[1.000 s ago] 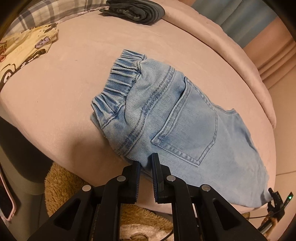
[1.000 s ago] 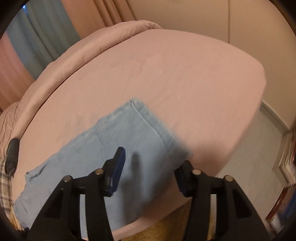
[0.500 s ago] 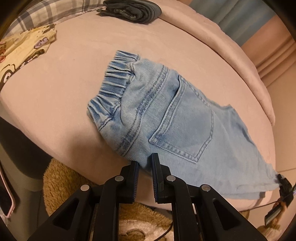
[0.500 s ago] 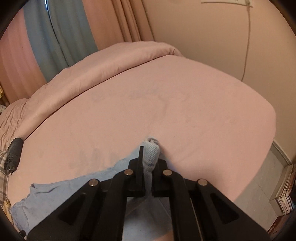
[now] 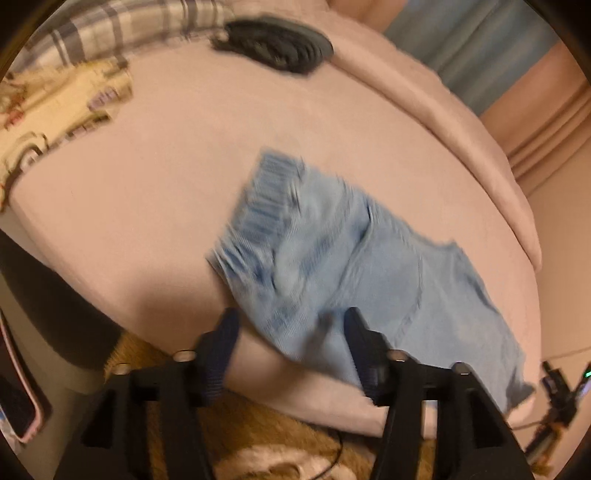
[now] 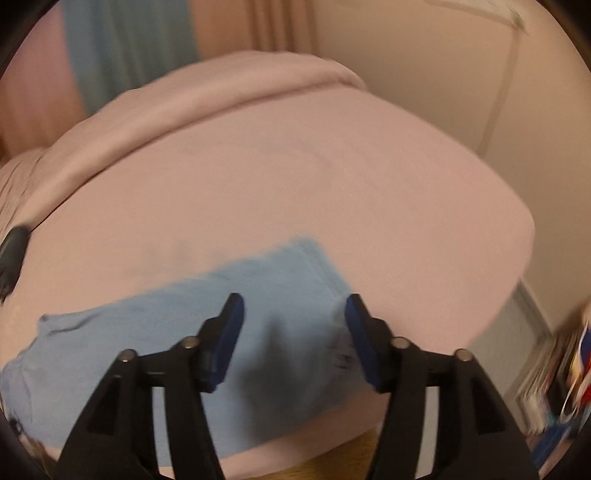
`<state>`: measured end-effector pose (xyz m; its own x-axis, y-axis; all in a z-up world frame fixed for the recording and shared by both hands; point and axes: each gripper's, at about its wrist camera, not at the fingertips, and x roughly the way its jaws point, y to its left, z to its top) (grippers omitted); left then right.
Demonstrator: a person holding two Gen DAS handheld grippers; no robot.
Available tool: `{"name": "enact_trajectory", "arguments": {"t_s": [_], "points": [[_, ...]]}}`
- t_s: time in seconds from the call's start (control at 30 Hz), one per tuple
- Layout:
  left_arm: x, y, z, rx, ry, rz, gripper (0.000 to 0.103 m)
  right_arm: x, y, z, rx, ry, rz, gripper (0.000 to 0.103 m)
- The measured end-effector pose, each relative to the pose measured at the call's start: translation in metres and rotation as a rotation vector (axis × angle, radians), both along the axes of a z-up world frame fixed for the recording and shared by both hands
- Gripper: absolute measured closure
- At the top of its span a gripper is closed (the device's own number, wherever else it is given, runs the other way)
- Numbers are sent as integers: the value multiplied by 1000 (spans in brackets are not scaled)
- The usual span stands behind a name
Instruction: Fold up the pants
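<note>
Light blue denim pants (image 5: 351,266) lie on the pink bed (image 5: 177,206), elastic waistband toward the upper left, legs running to the lower right. My left gripper (image 5: 290,325) is open and empty, just above the near edge of the pants by the waist. In the right wrist view the leg end of the pants (image 6: 221,314) lies flat near the bed's front edge. My right gripper (image 6: 291,310) is open and empty, hovering over the leg cuff. Both views are motion-blurred.
A dark folded garment (image 5: 277,46) lies at the far side of the bed, a yellow printed cloth (image 5: 55,107) and plaid fabric (image 5: 122,26) at the left. A rolled pink duvet (image 6: 192,99) lines the back. A tan fluffy rug (image 5: 277,443) lies below the bed edge.
Both grippers have opened. The right one had been shut on the leg cuff and let it go; the cuff now lies flat. The left gripper moved closer over the waist edge.
</note>
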<state>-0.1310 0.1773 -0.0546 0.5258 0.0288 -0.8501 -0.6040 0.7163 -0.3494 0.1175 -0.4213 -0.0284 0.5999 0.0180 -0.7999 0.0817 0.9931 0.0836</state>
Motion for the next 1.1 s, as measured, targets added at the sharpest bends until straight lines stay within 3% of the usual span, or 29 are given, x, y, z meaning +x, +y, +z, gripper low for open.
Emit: {"name": "enact_trajectory", "arguments": {"t_s": [0.1, 0.13, 0.17, 0.2, 0.33, 0.47, 0.5, 0.6, 0.77, 0.8, 0.83, 0.9, 1.1], "points": [[3, 8, 0, 42, -22, 15, 44, 8, 67, 14, 98, -19, 228, 41], [7, 10, -3, 45, -31, 17, 48, 11, 84, 13, 133, -10, 286, 43], [11, 11, -10, 47, -14, 23, 56, 17, 116, 8, 180, 15, 376, 43], [14, 14, -18, 73, 39, 45, 74, 20, 141, 3, 202, 33, 442, 43], [5, 13, -30, 60, 53, 55, 78, 27, 253, -23, 176, 119, 707, 43], [-3, 3, -34, 123, 107, 13, 86, 35, 325, -37, 140, 166, 840, 44], [-2, 5, -39, 105, 112, 7, 86, 34, 336, -40, 128, 165, 867, 44], [-5, 16, -50, 20, 89, 36, 86, 32, 363, -52, 39, 154, 892, 43], [-5, 16, -48, 33, 77, 20, 86, 58, 373, -69, -1, 240, 922, 38], [-4, 16, -47, 37, 73, 18, 86, 61, 374, -71, 17, 253, 931, 46], [-5, 15, -45, 42, 72, 18, 86, 62, 373, -74, 48, 264, 949, 67], [-5, 13, -42, 47, 75, 17, 86, 61, 374, -72, 43, 237, 947, 87], [-12, 16, -41, 27, 55, 23, 86, 53, 368, -46, 62, 94, 857, 96]]}}
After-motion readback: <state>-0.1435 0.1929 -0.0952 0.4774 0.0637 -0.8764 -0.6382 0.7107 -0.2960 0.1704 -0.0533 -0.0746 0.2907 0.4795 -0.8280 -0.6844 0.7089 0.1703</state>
